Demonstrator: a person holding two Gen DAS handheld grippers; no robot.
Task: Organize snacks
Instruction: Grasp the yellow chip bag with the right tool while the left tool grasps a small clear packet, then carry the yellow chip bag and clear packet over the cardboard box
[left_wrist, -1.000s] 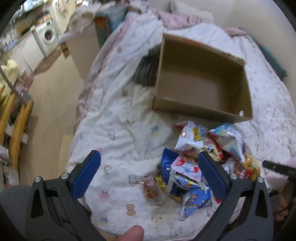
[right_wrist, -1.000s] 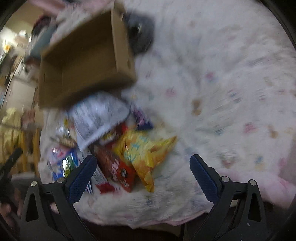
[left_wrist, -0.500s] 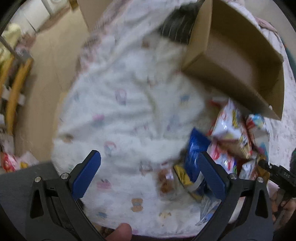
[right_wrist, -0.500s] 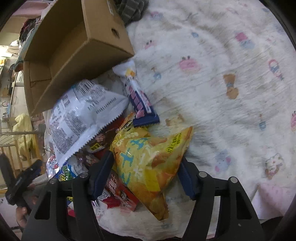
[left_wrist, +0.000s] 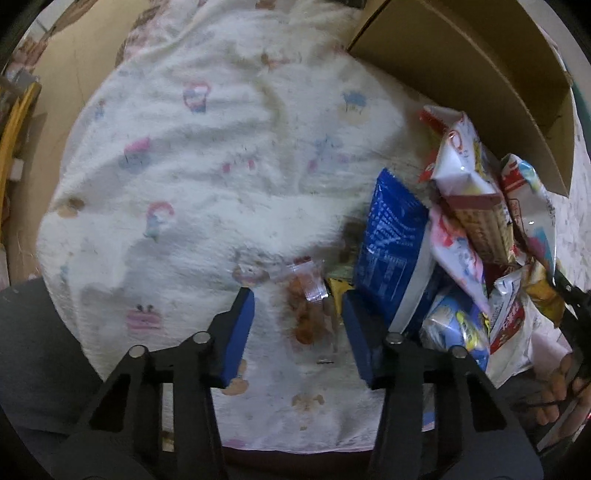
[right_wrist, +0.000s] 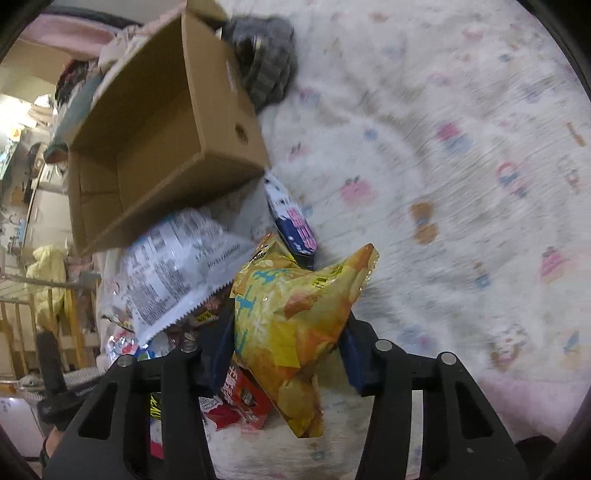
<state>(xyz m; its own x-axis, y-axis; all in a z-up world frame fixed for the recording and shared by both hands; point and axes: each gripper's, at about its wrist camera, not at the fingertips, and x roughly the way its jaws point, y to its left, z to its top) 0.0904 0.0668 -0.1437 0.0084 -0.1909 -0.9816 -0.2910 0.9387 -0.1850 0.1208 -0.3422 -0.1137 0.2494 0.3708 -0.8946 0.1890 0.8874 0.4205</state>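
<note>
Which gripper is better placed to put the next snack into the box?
Right gripper: pads already squeeze the yellow chip bag near the cardboard box. Left gripper only straddles a small clear packet.

Only one word is legible to you: "CRISP", in small dark letters on the top edge of the yellow chip bag (right_wrist: 295, 314). All other packet printing is too blurred.
</note>
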